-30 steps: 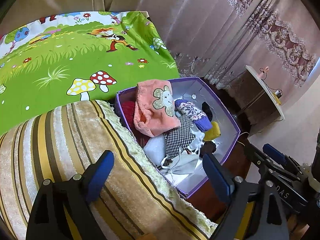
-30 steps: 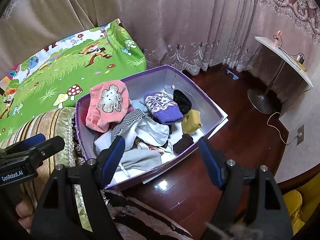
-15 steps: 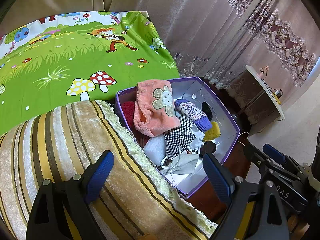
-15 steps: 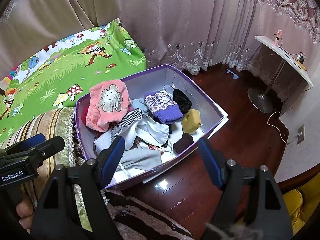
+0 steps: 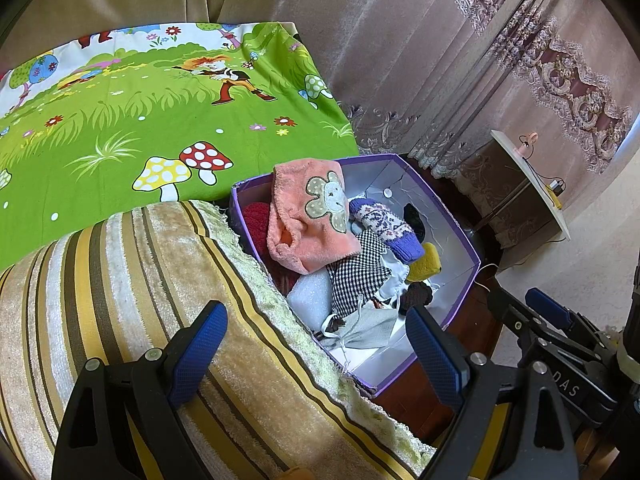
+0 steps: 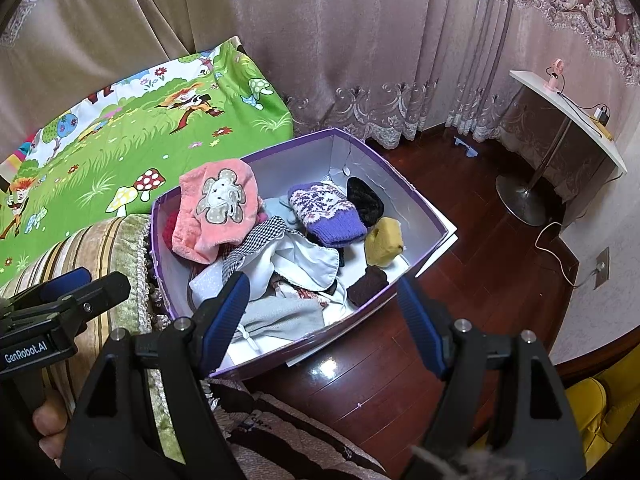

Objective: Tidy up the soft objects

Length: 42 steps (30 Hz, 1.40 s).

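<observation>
Left gripper (image 5: pixel 316 344) spread wide, nothing between the blue pads, hovering above a striped gold-and-brown cushion (image 5: pixel 120 300). Right gripper (image 6: pixel 324 320) likewise gaping and empty, poised over the near edge of a purple box (image 6: pixel 424 204) on dark wood floor (image 6: pixel 460 304).

Inside the box — a heap of soft things. Pink fleece hat (image 6: pixel 216 208) with a flower patch on top at the left end, draped over something red (image 6: pixel 170 232). Purple patterned knit piece (image 6: pixel 328 212) near the middle, a black item (image 6: pixel 366 200) just behind it, a yellow piece (image 6: pixel 386 240) beside it toward the right wall. Black-and-white checked cloth (image 6: pixel 256 240) and white fabric (image 6: pixel 308 256) tangled in the centre, grey cloth (image 6: pixel 280 316) at the near end, a small dark-brown item (image 6: pixel 368 284) close to the front wall.

Green cartoon-print sheet (image 5: pixel 140 120) with mushrooms spread behind the cushion, touching the box's far-left corner. Beige curtains (image 6: pixel 320 40) along the back; a white-topped stand (image 6: pixel 560 112) off to the right, well apart from the box.
</observation>
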{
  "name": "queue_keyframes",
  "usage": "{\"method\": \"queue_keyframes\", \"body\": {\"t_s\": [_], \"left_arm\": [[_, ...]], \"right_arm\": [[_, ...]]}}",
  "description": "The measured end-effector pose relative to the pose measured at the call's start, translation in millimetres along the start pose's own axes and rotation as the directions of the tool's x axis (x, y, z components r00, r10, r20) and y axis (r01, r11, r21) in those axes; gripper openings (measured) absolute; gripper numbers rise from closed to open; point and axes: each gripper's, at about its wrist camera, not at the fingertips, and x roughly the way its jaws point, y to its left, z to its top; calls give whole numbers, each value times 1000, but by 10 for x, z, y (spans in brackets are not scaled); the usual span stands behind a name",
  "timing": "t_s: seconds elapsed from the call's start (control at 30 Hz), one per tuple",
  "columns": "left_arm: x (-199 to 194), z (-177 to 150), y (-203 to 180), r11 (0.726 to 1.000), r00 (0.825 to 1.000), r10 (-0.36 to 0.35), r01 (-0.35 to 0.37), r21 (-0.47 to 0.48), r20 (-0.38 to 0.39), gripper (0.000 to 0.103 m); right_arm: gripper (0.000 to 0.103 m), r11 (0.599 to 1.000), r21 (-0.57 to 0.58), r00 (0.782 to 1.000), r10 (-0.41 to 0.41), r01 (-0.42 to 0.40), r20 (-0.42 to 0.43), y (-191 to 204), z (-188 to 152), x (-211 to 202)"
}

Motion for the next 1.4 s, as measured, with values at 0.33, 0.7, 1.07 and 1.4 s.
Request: {"method": "queue_keyframes", "body": {"t_s": [0.33, 0.7, 1.07, 1.4], "left_arm": [[3, 3, -3, 1000, 1000, 1, -1, 1, -1, 92], [6, 4, -4, 1000, 1000, 2, -2, 1, -1, 93], [7, 3, -4, 1000, 1000, 2, -2, 1, -1, 93], [4, 3, -5, 1000, 1000, 2, -2, 1, -1, 93]], "right_arm": [[79, 1000, 1, 1000, 1, -1, -2, 2, 5, 1], [79, 1000, 2, 1000, 4, -4, -3, 8, 15, 1], [79, 1000, 3, 1000, 6, -6, -5, 14, 12, 2], [79, 1000, 6, 1000, 9, -9, -10, 10, 4, 24]]}}
